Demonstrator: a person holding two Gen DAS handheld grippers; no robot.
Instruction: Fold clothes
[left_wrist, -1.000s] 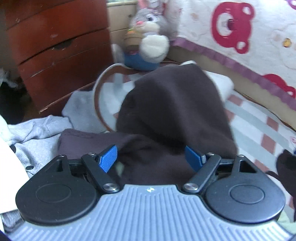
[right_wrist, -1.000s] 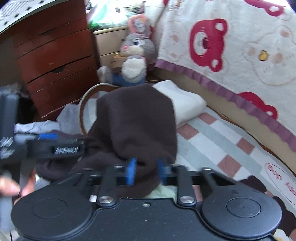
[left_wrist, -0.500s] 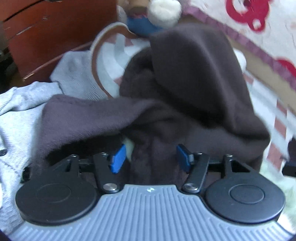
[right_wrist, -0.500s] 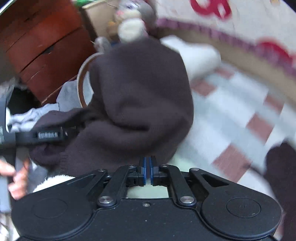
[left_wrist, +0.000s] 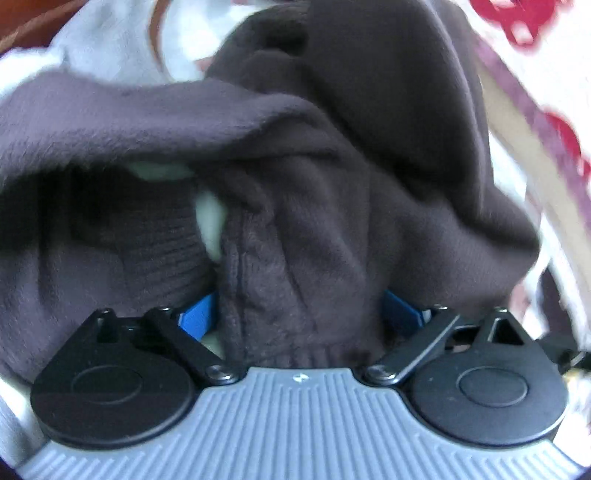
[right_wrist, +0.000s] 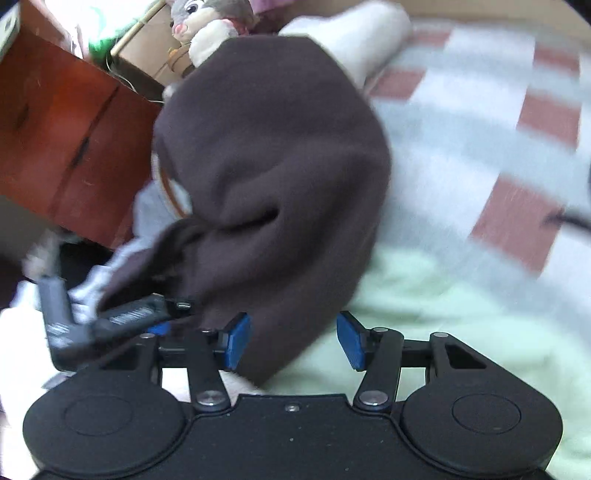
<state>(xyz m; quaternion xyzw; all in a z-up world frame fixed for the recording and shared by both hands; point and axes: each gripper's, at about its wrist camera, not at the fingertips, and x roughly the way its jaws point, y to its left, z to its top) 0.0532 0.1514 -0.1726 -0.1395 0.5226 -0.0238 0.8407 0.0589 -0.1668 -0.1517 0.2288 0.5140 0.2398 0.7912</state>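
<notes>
Soft, limp brown sweater (right_wrist: 273, 155) on the bed (right_wrist: 461, 155); best pinched at ribbed hem. Left gripper (left_wrist: 299, 317) and right gripper (right_wrist: 291, 339) fingers opening, cloth between, unclamped.

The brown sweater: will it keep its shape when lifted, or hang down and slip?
The brown sweater is probably floppy: it lies in soft, sagging folds. Its fuzzy knit should grip rather than slip. It looks thick, so likely somewhat heavy for clothing.

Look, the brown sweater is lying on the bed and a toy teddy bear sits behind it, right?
Nearly. The brown sweater does lie on the bed, but the toy behind it is a grey bunny, not a teddy bear. The right wrist view shows its face.
</notes>
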